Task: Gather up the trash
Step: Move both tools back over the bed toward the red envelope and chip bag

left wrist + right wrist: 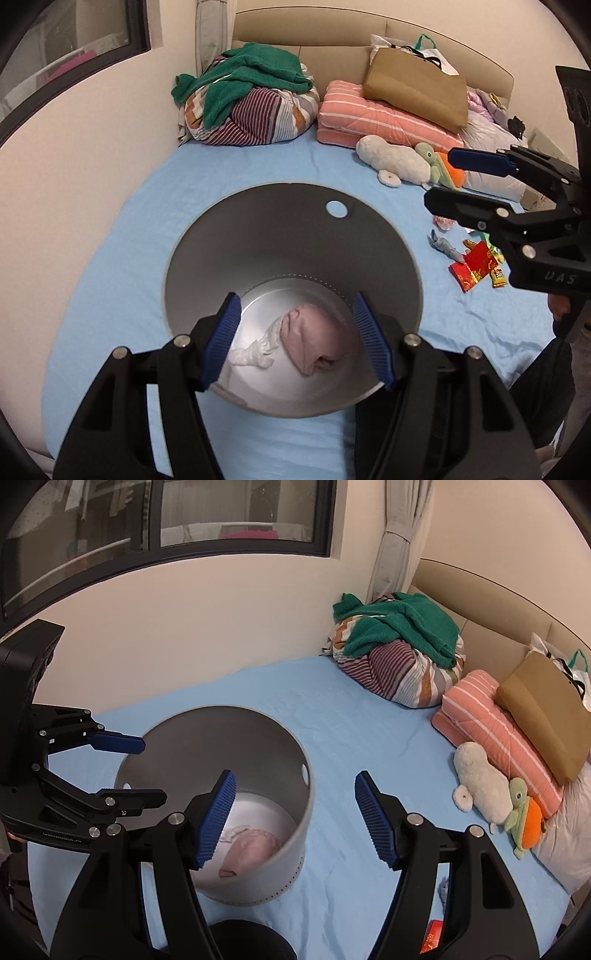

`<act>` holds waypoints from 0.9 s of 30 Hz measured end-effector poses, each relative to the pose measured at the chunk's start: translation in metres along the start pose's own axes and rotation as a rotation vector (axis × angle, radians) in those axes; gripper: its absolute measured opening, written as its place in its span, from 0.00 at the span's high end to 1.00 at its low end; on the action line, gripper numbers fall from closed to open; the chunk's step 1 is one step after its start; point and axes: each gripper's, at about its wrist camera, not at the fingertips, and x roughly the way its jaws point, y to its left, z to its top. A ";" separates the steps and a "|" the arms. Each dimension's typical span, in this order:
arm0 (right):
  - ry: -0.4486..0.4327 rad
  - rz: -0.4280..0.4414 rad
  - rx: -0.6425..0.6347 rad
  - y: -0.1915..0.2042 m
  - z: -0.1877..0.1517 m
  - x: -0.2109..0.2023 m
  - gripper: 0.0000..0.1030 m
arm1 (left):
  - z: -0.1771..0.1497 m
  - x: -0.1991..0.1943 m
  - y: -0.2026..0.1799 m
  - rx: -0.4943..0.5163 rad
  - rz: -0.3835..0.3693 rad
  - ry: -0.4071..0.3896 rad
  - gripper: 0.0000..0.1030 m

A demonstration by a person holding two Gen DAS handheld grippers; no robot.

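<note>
Two claws in play, both with fingers spread apart and nothing between them. The left claw (297, 338) hangs right over the mouth of the grey bin (280, 229), which stands on the blue bed sheet (122, 221) at the centre of the left wrist view. Down in the bin lie a pink wad (317, 341) and, touching its left side, a twisted white tissue (255, 350). The right claw (295, 818) sits above bare sheet just right of the bin (221, 738), near the bottom centre of its own view. Loose trash waits on the sheet at the right of the left wrist view: a red wrapper (474, 264), a grey scrap (445, 247) just up-left of it, and a yellow-green packet (496, 271) on its right, partly hidden by the right claw's arm. Further back, at upper right, a white plush toy (395, 157) rests against a folded pink striped blanket (373, 114).
</note>
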 end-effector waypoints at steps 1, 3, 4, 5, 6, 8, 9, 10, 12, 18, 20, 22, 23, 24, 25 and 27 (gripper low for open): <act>0.005 -0.009 0.011 -0.007 -0.006 -0.003 0.37 | 0.003 0.002 -0.009 0.012 -0.005 -0.002 0.38; 0.015 -0.033 0.029 -0.021 -0.019 -0.009 0.37 | 0.007 0.007 -0.026 0.034 -0.023 -0.001 0.38; 0.019 -0.049 0.039 -0.029 -0.027 -0.013 0.37 | 0.010 0.009 -0.037 0.050 -0.034 -0.001 0.38; 0.021 -0.074 0.057 -0.041 -0.037 -0.020 0.37 | 0.012 0.013 -0.048 0.067 -0.046 -0.001 0.38; 0.022 -0.092 0.072 -0.050 -0.045 -0.025 0.37 | 0.015 0.017 -0.060 0.086 -0.058 0.000 0.38; 0.029 -0.138 0.115 -0.073 -0.065 -0.038 0.37 | 0.019 0.026 -0.083 0.119 -0.088 0.006 0.38; 0.032 -0.167 0.139 -0.085 -0.077 -0.045 0.37 | 0.021 0.031 -0.095 0.133 -0.106 0.012 0.38; 0.037 -0.196 0.163 -0.098 -0.088 -0.053 0.37 | 0.023 0.036 -0.108 0.147 -0.129 0.019 0.38; 0.042 -0.250 0.205 -0.119 -0.111 -0.067 0.37 | 0.026 0.046 -0.133 0.182 -0.161 0.025 0.38; 0.068 -0.418 0.325 -0.176 -0.177 -0.116 0.37 | 0.031 0.075 -0.211 0.291 -0.230 0.051 0.38; 0.080 -0.464 0.361 -0.193 -0.198 -0.129 0.37 | 0.031 0.084 -0.236 0.319 -0.249 0.058 0.38; 0.091 -0.504 0.389 -0.207 -0.215 -0.139 0.37 | 0.030 0.092 -0.258 0.341 -0.264 0.060 0.38; 0.097 -0.522 0.405 -0.214 -0.224 -0.144 0.37 | 0.030 0.096 -0.268 0.350 -0.271 0.064 0.38; 0.103 -0.534 0.418 -0.220 -0.232 -0.147 0.37 | 0.030 0.100 -0.279 0.357 -0.280 0.069 0.38; 0.109 -0.549 0.432 -0.227 -0.240 -0.150 0.37 | 0.029 0.106 -0.289 0.364 -0.290 0.076 0.38; 0.117 -0.568 0.450 -0.236 -0.252 -0.153 0.37 | 0.028 0.114 -0.306 0.375 -0.303 0.084 0.38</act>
